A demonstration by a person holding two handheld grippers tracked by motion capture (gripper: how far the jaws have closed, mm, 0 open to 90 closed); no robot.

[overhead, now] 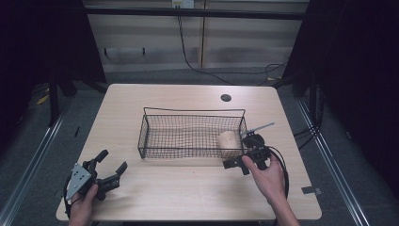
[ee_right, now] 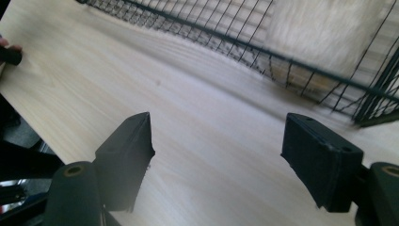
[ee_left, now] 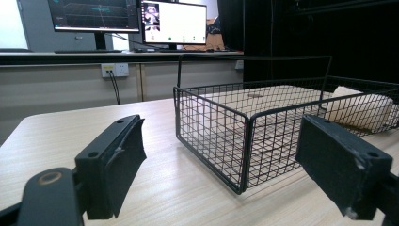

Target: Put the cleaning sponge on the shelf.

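Tabletop (overhead: pixel 188 197): pale wood grain, with a round dark hole near the far edge.

Wire basket (overhead: pixel 155 134): black mesh, rectangular, standing at the middle of the tabletop. It lies ahead of and to the right of the left claw, and just beside the right claw on that claw's left.

Roll (overhead: pixel 229 141): one pale, cream-coloured cylinder, lying on its side inside the basket at the right end. It is close to the right claw, beyond the mesh wall; in the right gripper view it shows blurred through the wire, above and to the right of the jaws. It is well apart from the left claw.

Left claw (overhead: pixel 113 165): held in a hand at the near left corner of the tabletop, jaws spread wide, nothing between them. Its jaws point toward the basket's near left corner.

Right claw (overhead: pixel 234 165): held in a hand just outside the basket's near right corner, jaws parted and empty over bare wood.
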